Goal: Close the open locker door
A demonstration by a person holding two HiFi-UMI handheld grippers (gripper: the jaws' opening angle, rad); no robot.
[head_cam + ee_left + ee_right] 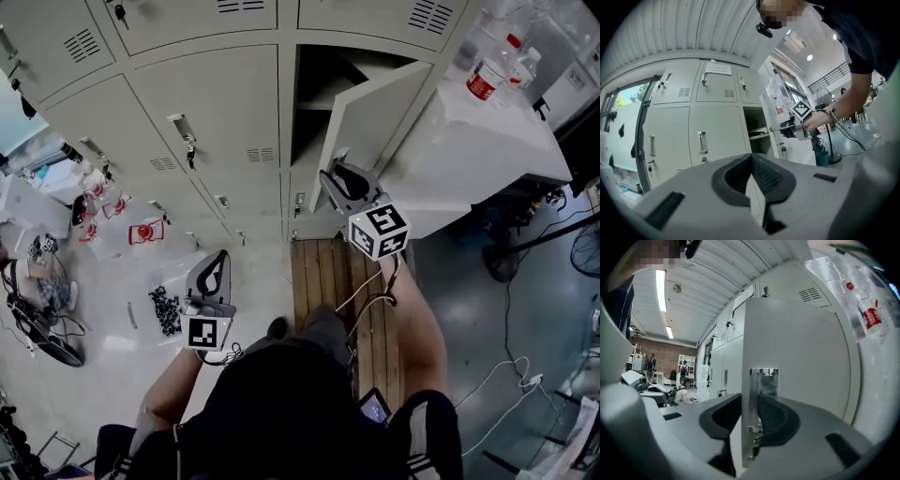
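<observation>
The open locker door [375,112] swings out from the grey locker bank, showing a dark compartment [319,84] with a shelf. My right gripper [339,178] is at the door's free edge, low down. In the right gripper view, the door's edge [797,357] and its chrome handle plate [764,380] stand between the jaws of the right gripper [750,413], which press on them. My left gripper [217,262] hangs lower left, away from the lockers, shut and empty. The left gripper view has the left gripper [751,161] pointing at closed doors, with the right gripper [780,127] beside the open compartment [757,131].
Closed locker doors [216,122] with handles and keys fill the left. A white cabinet [487,141] with bottles [487,75] stands right of the open door. Wooden slats [323,272] lie underfoot. Small black parts [166,309], red items [145,232] and cables [506,384] lie on the floor.
</observation>
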